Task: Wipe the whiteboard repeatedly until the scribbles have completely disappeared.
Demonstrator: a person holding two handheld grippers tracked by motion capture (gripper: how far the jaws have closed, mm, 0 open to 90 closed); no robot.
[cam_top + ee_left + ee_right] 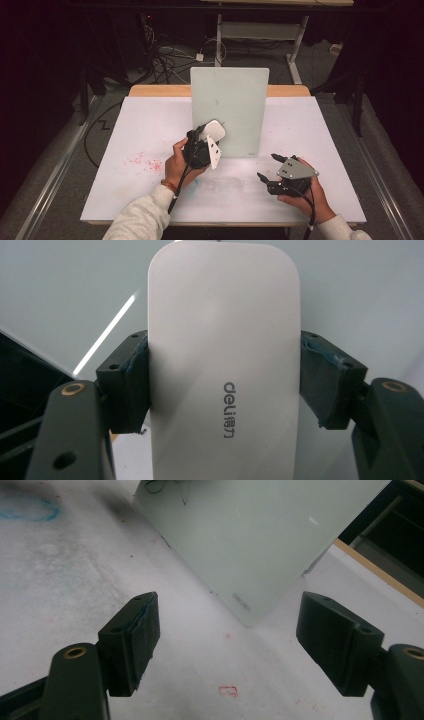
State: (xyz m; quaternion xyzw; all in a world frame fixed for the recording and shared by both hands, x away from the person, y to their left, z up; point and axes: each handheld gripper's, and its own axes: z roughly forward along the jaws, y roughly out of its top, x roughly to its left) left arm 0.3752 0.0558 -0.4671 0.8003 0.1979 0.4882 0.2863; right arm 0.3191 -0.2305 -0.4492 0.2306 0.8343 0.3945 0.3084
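High view: left gripper clamps the eraser against the board; wiping remains; right gripper, at 5 o'clock, gapes empty.

High view overhead; claw views close; board shared.

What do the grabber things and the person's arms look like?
Each hand-held gripper, left and right, is black with two blocky jaws, brass-coloured rivets, a pale three-cornered plate on top, and a black cable trailing back. The person wears light grey sleeves and a reddish wristband.
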